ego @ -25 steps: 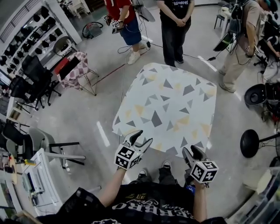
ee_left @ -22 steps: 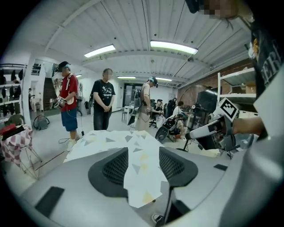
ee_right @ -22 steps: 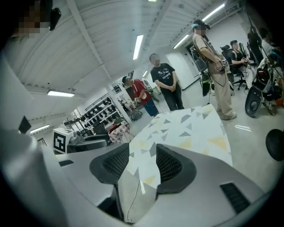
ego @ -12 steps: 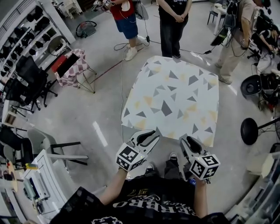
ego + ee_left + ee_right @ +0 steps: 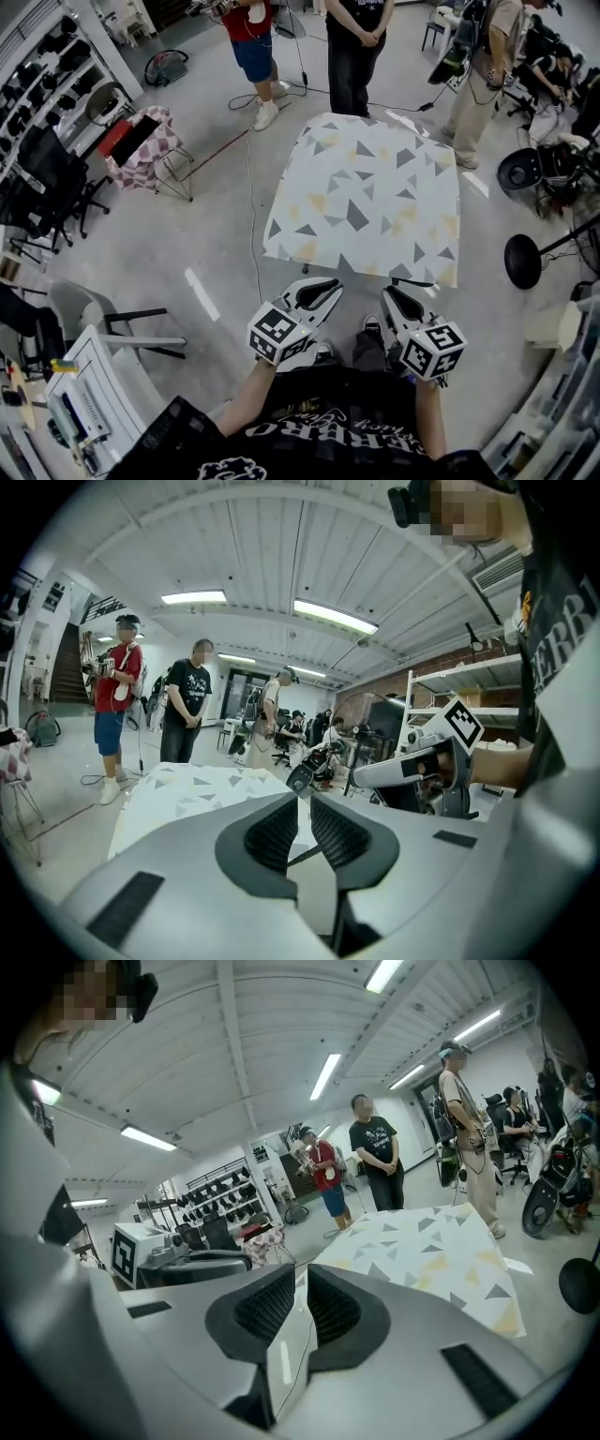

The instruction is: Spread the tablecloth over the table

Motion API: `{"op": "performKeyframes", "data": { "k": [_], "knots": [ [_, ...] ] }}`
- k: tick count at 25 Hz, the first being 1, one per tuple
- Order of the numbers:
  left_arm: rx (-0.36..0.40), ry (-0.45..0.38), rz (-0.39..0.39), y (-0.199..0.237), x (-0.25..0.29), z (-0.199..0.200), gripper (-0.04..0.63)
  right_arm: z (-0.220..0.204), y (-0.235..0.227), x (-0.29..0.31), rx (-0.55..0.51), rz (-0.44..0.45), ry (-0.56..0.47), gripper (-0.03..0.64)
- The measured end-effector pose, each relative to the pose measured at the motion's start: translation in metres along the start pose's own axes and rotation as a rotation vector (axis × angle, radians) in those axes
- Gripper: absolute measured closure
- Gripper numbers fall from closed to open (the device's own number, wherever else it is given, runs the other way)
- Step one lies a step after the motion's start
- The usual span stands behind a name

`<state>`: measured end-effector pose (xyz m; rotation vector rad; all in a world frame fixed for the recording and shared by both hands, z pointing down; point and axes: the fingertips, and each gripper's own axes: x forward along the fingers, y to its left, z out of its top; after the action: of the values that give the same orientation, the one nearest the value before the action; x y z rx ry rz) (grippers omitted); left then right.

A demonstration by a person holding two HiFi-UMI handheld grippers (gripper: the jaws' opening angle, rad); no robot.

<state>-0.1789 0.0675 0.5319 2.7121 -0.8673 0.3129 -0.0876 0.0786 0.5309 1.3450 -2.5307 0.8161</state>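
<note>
The tablecloth (image 5: 370, 197), white with grey and yellow triangles, lies flat over the square table and hangs over its edges. It also shows beyond the jaws in the left gripper view as the tablecloth (image 5: 187, 785), and in the right gripper view as the tablecloth (image 5: 441, 1251). My left gripper (image 5: 330, 287) and right gripper (image 5: 387, 292) hover side by side in front of my body, short of the cloth's near edge. Both have just been closing. Their jaws now stand together with nothing between them, as seen at the left gripper (image 5: 302, 799) and the right gripper (image 5: 302, 1274).
Three people stand past the table's far side: one in red (image 5: 248, 37), one in black (image 5: 352, 47), one in beige (image 5: 478, 75). A folding chair with checked cloth (image 5: 141, 145) stands to the left. A cable (image 5: 248, 187) runs along the floor. A round stand base (image 5: 520, 261) sits to the right.
Both grippers have drawn back from the cloth's near edge towards my body and risen a little. Their jaws went from wide open to together. The cloth stays spread on the table.
</note>
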Motion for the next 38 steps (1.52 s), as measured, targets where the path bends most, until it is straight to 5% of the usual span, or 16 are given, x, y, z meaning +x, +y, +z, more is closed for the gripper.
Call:
{"op": "performKeyframes", "data": {
  "k": [10,38],
  "knots": [
    [0.046,-0.015,-0.093,-0.024,-0.019,0.008,0.559,-0.002,0.034,-0.002,-0.035,-0.007,-0.018,0.601],
    [0.049,-0.016,-0.123,-0.043,-0.024,0.010,0.563,-0.007,0.043,-0.013,-0.045,0.001,-0.027,0.601]
  ]
}}
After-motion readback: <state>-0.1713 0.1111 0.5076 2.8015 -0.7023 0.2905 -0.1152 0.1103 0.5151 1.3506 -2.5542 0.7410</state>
